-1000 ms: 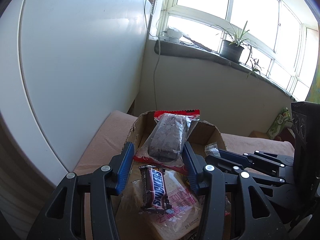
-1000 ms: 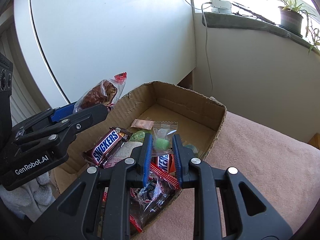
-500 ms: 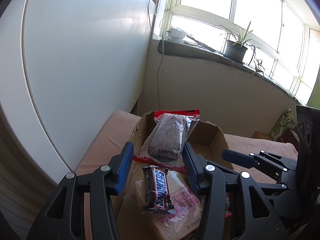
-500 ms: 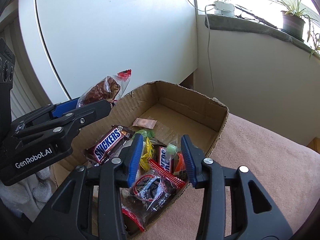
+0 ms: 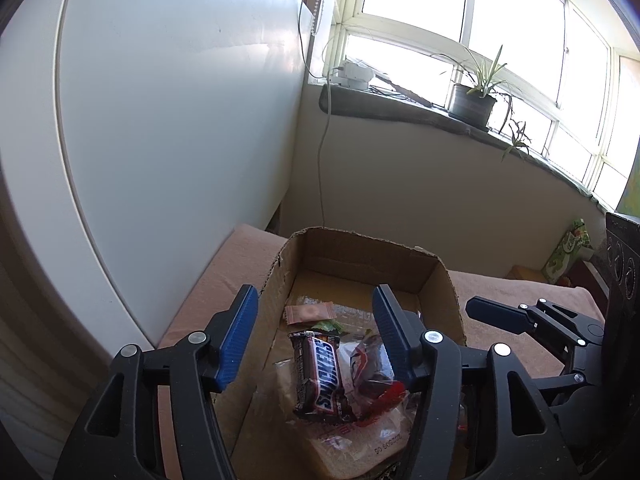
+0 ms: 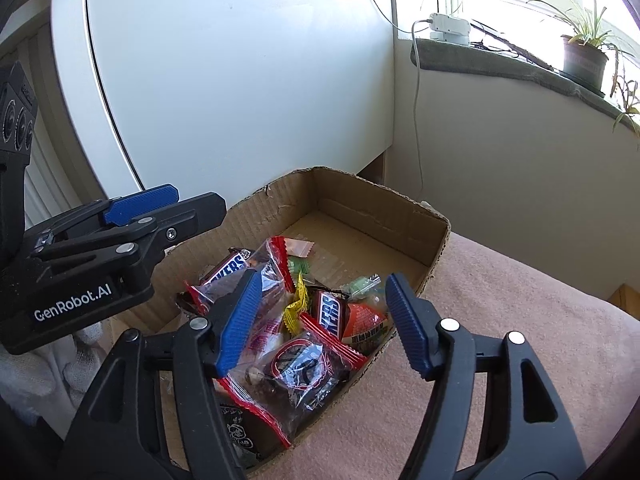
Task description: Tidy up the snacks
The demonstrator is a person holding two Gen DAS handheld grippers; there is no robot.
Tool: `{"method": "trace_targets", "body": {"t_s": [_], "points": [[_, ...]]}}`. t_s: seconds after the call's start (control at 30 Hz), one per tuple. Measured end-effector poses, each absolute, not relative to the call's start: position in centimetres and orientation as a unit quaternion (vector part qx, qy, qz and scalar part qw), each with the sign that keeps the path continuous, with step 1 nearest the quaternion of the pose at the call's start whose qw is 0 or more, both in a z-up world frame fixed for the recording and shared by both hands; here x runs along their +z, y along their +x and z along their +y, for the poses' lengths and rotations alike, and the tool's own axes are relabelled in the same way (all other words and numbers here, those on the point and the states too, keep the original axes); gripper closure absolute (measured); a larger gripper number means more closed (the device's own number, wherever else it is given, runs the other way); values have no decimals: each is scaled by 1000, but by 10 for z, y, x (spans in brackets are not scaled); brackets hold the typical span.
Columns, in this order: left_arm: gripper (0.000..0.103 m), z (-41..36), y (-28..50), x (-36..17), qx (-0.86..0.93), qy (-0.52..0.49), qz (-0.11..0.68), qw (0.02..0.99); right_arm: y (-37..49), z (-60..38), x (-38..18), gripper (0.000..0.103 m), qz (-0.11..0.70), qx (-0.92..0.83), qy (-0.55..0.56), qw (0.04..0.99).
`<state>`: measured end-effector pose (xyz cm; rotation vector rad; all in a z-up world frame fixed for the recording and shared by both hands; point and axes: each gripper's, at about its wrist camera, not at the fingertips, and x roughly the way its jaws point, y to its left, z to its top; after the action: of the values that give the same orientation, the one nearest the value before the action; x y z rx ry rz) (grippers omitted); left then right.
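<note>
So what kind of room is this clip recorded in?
Probably a lived-in home room, not a lab: a potted plant on a sunny windowsill, and a cardboard box of snacks on a pink cloth-covered surface.

The near end of the cardboard box (image 5: 362, 248) runs off the bottom edge of the left wrist view, taking part of the bread packet (image 5: 360, 440) with it. There the left gripper's (image 5: 314, 338) right finger (image 5: 390, 334) covers part of the brownie packet (image 5: 370, 364). In the right wrist view a dark packet (image 6: 240, 432) lies half behind a finger (image 6: 236, 322), its print too small to read.
</note>
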<state>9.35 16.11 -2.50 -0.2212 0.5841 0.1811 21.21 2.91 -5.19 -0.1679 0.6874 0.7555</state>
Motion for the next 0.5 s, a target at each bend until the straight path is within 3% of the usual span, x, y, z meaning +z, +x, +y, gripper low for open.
{"method": "trace_targets", "body": {"t_s": [0.17,0.27,0.4,0.5], "points": [[44,161,91,-22,91,-109,282,949,210,24,-47,27,323,358,-77,873],[35,159,90,-21,93,-105,280,950,208,19,-46,21,320,357,-77,874],[34,156,89,-18,97,-98,277,951,205,13,-42,20,314,353,-76,878],[34,156,88,-18,98,-97,278,951,201,8,-36,13,306,352,-74,882]]}}
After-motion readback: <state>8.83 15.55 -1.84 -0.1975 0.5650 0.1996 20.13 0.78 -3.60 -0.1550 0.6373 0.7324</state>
